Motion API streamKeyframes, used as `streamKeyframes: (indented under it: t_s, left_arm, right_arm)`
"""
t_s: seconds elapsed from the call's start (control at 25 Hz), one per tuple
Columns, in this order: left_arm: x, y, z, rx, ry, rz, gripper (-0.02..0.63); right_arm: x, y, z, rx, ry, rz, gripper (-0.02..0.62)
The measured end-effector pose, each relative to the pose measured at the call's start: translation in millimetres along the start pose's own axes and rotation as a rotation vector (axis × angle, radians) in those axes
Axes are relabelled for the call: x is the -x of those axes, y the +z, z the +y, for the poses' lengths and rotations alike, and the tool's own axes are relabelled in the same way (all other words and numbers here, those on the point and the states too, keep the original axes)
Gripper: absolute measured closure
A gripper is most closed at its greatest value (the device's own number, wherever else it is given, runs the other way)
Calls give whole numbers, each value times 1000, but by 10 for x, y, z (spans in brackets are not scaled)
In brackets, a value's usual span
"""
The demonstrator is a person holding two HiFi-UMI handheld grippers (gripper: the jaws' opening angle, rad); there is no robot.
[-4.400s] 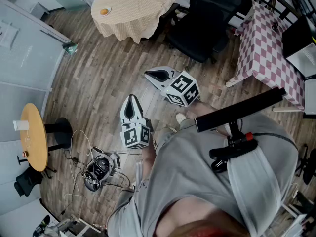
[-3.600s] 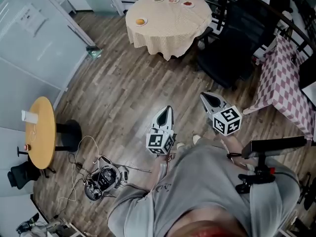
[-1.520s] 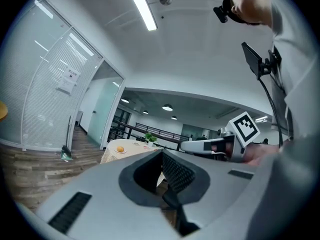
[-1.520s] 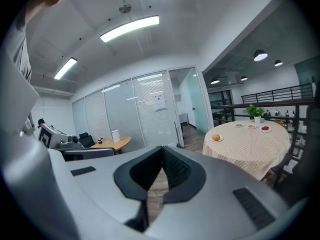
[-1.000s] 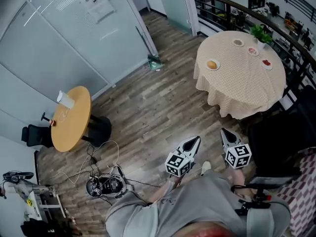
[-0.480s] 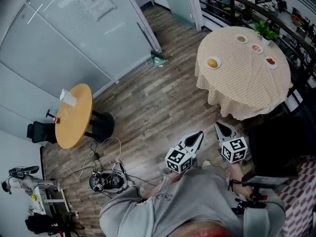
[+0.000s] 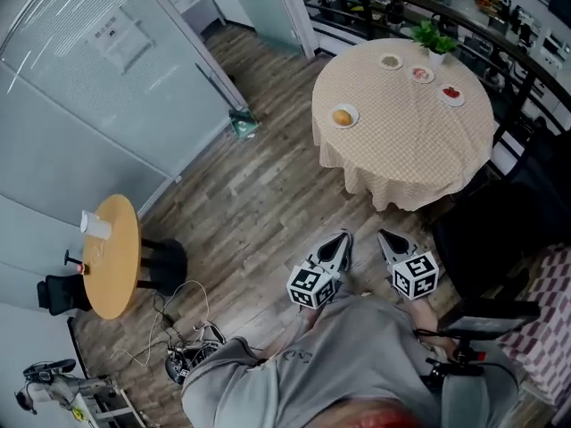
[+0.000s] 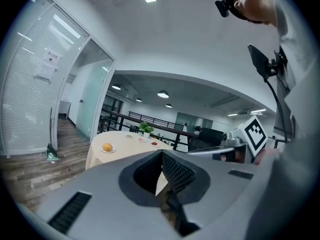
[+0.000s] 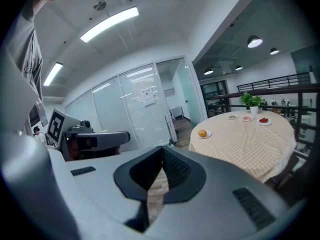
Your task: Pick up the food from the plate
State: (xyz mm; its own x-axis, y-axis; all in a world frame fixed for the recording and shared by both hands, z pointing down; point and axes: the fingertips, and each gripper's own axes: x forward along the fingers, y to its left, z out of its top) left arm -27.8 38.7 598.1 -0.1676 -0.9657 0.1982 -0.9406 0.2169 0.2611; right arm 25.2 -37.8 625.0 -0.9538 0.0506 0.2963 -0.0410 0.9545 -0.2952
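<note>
- While both grippers point toward the cloth-covered round table (image 7: pixel 401 150), the food (image 7: pixel 342 116), a single orange-brown round piece, sits on its white plate (image 7: pixel 353 111) at the table's near left edge, well ahead of all the fingertips.
- Fingers of the left gripper (image 7: pixel 342 237) are pressed together with nothing between them. The right gripper (image 7: pixel 384 235), just beside it, is likewise closed and empty.
- Readable writing is scarce. Each gripper carries one cube with black-and-white square markers, the left cube (image 7: pixel 311 285) and the right cube (image 7: pixel 415 275). A printed sheet (image 7: pixel 119 36) hangs on the glass wall, far left of the fingers, and its text is too small to read.
- Counted on the table are four dishes: the food's plate plus three small ones (image 7: pixel 421 74) farther beyond the fingertips, next to one potted plant (image 7: pixel 431 36).
- From the left gripper view, the food (image 8: pixel 107 147) lies left of the closed tips and the right cube (image 8: pixel 255 134) shows to their right.
- From the right gripper view, the food (image 9: pixel 202 133) lies right of the tips and the left cube (image 9: pixel 57 126) to their left.
- Only the head view shows the small wooden table (image 7: pixel 111 261) with one cup (image 7: pixel 92 225), and cables (image 7: pixel 183 346) on the floor, all far left of the fingers. Only the gripper views show ceiling lights.
</note>
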Motion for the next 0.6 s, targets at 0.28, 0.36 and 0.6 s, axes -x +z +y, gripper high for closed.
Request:
streamKeyframes:
  t_s: [0.28, 0.36, 0.6]
  left_arm:
    - [-681, 433, 331, -47, -125, -32, 597]
    - [-856, 522, 521, -30, -140, -36, 597]
    - [-1266, 891, 1020, -14, -215, -20, 597]
  right_arm:
    - [-304, 335, -567, -27, -138, -24, 581]
    - [-523, 501, -659, -6, -148, -28, 581]
    - [-1172, 1158, -789, 8, -183, -38, 581]
